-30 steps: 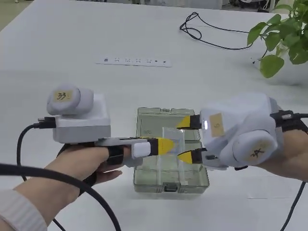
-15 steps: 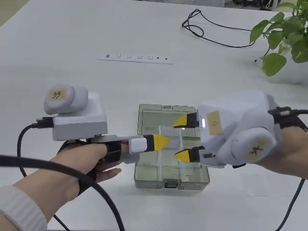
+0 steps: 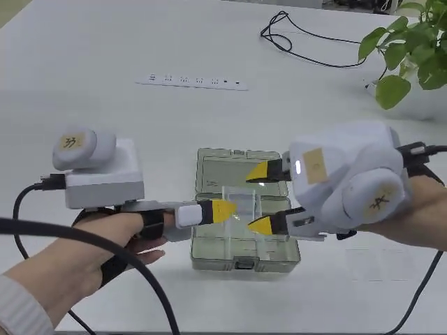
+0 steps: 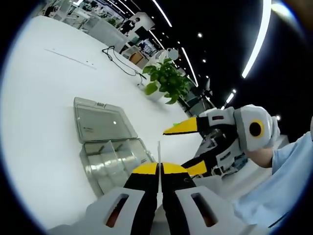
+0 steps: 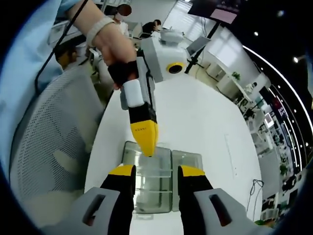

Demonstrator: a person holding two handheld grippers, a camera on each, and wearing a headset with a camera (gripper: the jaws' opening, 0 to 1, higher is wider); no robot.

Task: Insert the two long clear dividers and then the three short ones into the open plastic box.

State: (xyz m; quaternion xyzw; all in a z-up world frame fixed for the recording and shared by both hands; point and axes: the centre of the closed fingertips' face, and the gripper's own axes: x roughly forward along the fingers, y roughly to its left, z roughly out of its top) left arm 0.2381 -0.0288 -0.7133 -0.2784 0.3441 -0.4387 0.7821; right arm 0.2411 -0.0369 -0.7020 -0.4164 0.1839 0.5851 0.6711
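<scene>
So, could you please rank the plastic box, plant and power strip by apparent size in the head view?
1. plastic box
2. plant, cropped by the frame
3. power strip, thin and farther away, so true size unsure

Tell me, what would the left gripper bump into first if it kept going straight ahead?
Probably the right gripper. The left gripper, shut on a clear divider, points into the gap between that gripper's open jaws, above the box; depth is unclear.

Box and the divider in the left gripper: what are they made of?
Box: greenish translucent hard plastic by the look, glossy; table shows through the lid. Divider in the left gripper: clear stiff sheet, probably plastic; stands straight, box visible through it.
</scene>
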